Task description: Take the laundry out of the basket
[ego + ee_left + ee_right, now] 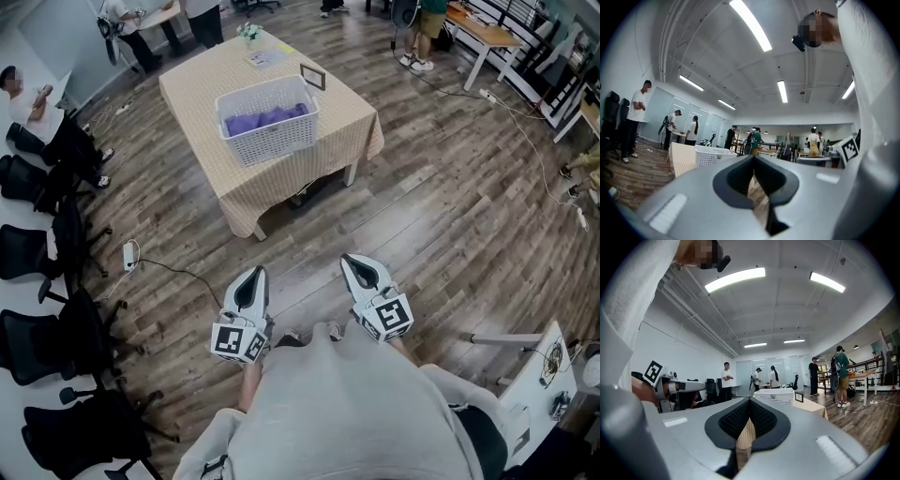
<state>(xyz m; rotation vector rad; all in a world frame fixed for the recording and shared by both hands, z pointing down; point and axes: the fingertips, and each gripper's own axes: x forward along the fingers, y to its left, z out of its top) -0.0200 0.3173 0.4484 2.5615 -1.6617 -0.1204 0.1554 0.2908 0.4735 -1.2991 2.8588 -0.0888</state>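
Grey left gripper (253, 273), right gripper (355, 261), jaws together, lattice basket (272, 142), purple laundry (265, 120)

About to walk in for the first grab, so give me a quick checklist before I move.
1. Laundry in basket: ok, purple laundry lies in the white basket on the table.
2. Grippers empty: ok, left gripper and right gripper hold nothing.
3. Jaws ready to grab: not ok, both shut.
4. Basket within reach: not ok, it stands well ahead.
5. Walkway: ok, floor cable lies off to the left.
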